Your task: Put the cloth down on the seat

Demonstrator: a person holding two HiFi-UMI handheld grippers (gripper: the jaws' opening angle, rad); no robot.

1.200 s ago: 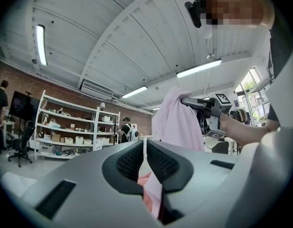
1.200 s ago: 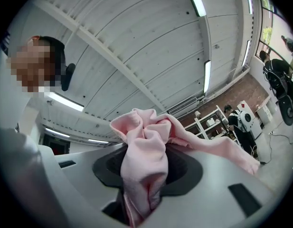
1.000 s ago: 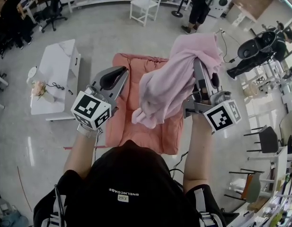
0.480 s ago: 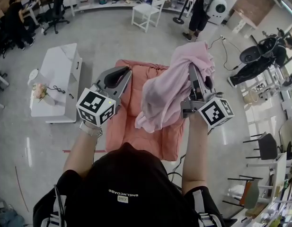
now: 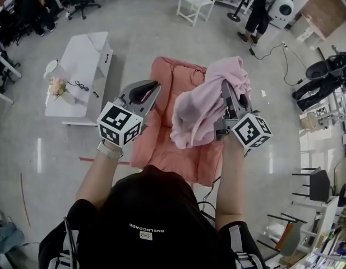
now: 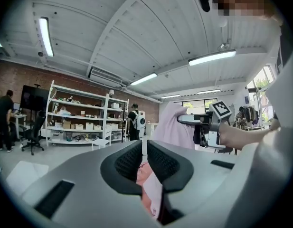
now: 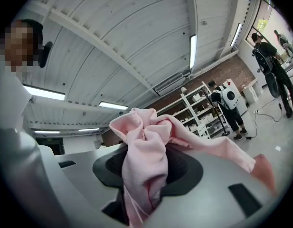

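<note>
Both forearms reach forward over the pink seat (image 5: 174,72), tools held roughly level. The right tool (image 5: 225,88) is clenched on a bunched corner of the pink cloth (image 5: 198,112), which hangs leftward above the cushion. The left tool (image 5: 152,87) is closed, apart from the cloth. Both hands are lower than a second ago.

Scanning for anything legible. There is one line of small white print on the back of my operator's black shirt (image 5: 146,227), just under the collar, upside down from the head view and too fine for me to spell out. The left marker cube (image 5: 119,131) and right marker cube (image 5: 250,132) show only black-and-white square patterns, no letters. Nothing else is readable.
</note>
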